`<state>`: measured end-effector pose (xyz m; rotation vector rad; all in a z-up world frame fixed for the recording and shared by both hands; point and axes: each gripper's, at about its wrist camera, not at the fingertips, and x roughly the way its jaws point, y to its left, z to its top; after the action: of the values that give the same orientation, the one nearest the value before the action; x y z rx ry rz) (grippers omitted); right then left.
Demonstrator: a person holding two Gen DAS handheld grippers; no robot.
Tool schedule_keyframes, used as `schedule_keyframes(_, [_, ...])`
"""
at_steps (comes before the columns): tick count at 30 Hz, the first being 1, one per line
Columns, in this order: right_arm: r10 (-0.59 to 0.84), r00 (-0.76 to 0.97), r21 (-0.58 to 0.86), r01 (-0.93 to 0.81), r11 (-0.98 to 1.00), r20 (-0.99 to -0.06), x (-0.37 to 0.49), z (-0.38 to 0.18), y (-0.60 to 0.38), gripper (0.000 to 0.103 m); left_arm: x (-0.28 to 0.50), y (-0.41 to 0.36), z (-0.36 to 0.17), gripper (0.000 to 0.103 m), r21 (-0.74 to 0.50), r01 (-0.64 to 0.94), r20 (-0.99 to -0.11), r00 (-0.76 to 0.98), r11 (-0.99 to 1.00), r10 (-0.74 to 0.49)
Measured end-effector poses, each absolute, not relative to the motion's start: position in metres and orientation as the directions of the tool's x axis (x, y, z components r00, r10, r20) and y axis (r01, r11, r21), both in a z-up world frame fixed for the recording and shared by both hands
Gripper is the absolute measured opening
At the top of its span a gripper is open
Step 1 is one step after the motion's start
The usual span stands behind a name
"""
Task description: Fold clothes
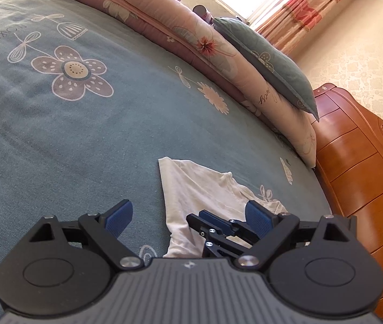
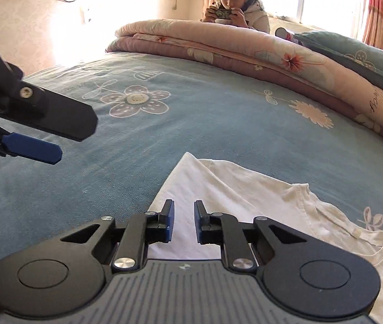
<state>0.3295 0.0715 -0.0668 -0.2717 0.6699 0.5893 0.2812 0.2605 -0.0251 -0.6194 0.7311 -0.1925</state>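
**White T-shirt laid on a flowered bedsheet, both grippers empty**

A white T-shirt (image 2: 245,189) is seen lying partly folded on the blue-green bedsheet (image 1: 70,135), near the wooden footboard (image 1: 358,167). The left gripper (image 1: 188,216) is held with its blue-padded fingers spread wide; nothing is gripped, and one corner of the shirt lies between and below them. The right gripper (image 2: 184,222) is held just above the shirt's near edge, its jaws parted by a narrow gap through which white cloth is seen; no cloth is pinched.

The word "FLOWERS" (image 1: 2,36) is printed on the sheet beside a large mauve flower (image 1: 74,71). A cursive inscription (image 1: 265,95) is carried on the folded pink quilt (image 1: 191,35), but it cannot be read. A grey-green pillow (image 1: 269,62) is rested on the quilt. Behind the quilt, a person (image 2: 241,8) is seen holding a phone (image 2: 222,13) in both hands. Red-patterned curtains (image 1: 304,5) are hung at the window.
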Motion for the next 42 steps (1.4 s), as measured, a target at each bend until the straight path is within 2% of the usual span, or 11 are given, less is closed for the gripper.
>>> schedule_keyframes(4, [0.458,0.59,-0.034,-0.636,0.771,-0.665,0.33,-0.094,0.098,0.017,0.283,0.259,-0.027,0.09,-0.594,-0.04,-0.565,0.732,0.804,-0.381])
schedule_keyframes(7, [0.547,0.509,0.061,-0.692,0.719,-0.664,0.326,-0.087,0.105,0.019,0.285,0.258,-0.029,0.09,-0.596,-0.033,-0.566,0.726,0.802,-0.391])
schedule_keyframes(10, [0.51,0.521,-0.015,-0.71,0.704,-0.685,0.313,-0.066,0.09,0.024,0.286,0.253,-0.03,0.09,-0.605,-0.015,-0.562,0.716,0.796,-0.414])
schedule_keyframes(12, [0.459,0.553,-0.092,-0.702,0.706,-0.695,0.302,-0.05,0.064,0.041,0.288,0.248,-0.032,0.09,-0.62,0.007,-0.556,0.701,0.784,-0.446])
schedule_keyframes(18, [0.294,0.612,-0.18,-0.593,0.785,-0.734,0.268,-0.023,-0.036,0.063,0.302,0.223,-0.054,0.09,-0.662,0.048,-0.558,0.635,0.748,-0.534])
schedule_keyframes(24, [0.232,0.626,-0.103,-0.452,0.886,-0.745,0.252,-0.047,-0.107,0.064,0.317,0.196,-0.079,0.091,-0.7,0.078,-0.558,0.56,0.71,-0.612])
schedule_keyframes(26, [0.233,0.631,-0.066,-0.413,0.908,-0.74,0.248,-0.058,-0.121,0.064,0.321,0.197,-0.091,0.089,-0.679,0.009,-0.618,0.533,0.734,-0.577])
schedule_keyframes(29, [0.252,0.647,-0.03,-0.392,0.919,-0.719,0.243,-0.067,-0.132,0.064,0.317,0.203,-0.084,0.089,-0.687,-0.004,-0.626,0.511,0.727,-0.589])
schedule_keyframes(35, [0.328,0.683,0.068,-0.378,0.923,-0.652,0.239,-0.081,-0.162,0.071,0.33,0.208,-0.044,0.094,-0.704,0.1,-0.511,0.616,0.703,-0.6])
schedule_keyframes(41, [0.313,0.67,0.13,-0.31,0.942,-0.674,0.246,-0.076,-0.19,0.071,0.41,0.193,-0.077,0.092,-0.595,-0.011,-0.674,0.551,0.804,-0.491])
schedule_keyframes(42, [0.32,0.677,0.15,-0.299,0.943,-0.662,0.246,-0.073,-0.196,0.072,0.414,0.197,-0.082,0.092,-0.601,-0.022,-0.666,0.565,0.799,-0.486])
